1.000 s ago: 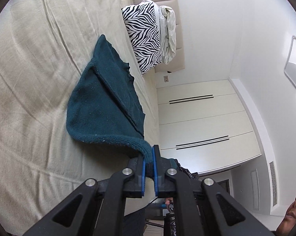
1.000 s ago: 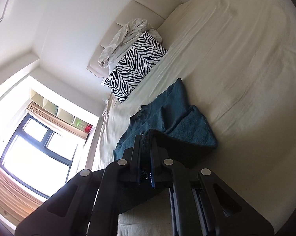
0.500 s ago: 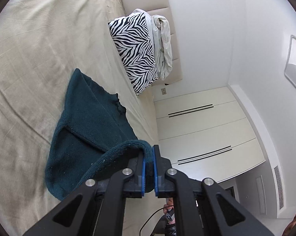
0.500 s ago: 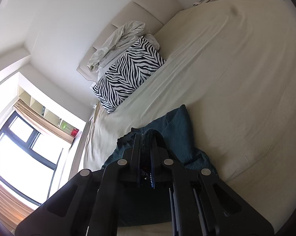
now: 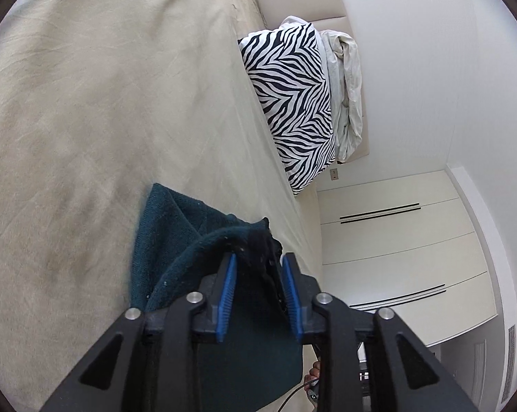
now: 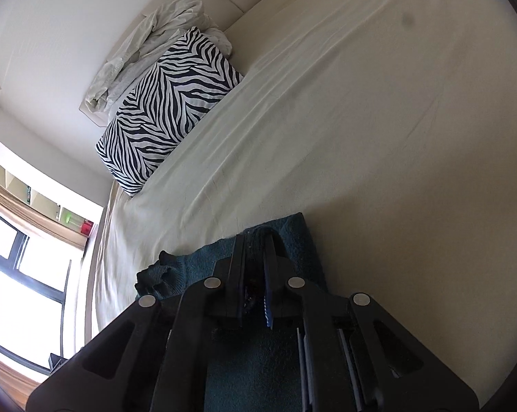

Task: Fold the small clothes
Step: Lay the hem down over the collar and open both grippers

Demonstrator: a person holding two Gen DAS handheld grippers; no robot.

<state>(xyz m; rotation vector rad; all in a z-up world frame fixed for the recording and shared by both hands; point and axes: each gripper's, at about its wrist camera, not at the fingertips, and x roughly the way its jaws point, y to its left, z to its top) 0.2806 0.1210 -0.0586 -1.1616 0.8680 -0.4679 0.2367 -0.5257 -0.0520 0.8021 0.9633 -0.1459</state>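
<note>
On the bed point(image 5: 87, 103), the teal garment point(image 5: 165, 233) lies folded over (flattening remains); left tool point(image 5: 258, 267) spread apart, right tool point(image 6: 255, 261) pinching its edge.

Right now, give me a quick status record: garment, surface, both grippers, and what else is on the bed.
garment: dark teal knit top, partly folded over itself near the bed's edge
surface: beige bedsheet
left gripper: open, blue pads apart, fabric lying loose between them
right gripper: shut on a fold of the knit top
other items: zebra-print pillow at the headboard, crumpled white bedding behind it
fold state: not yet flat
</note>
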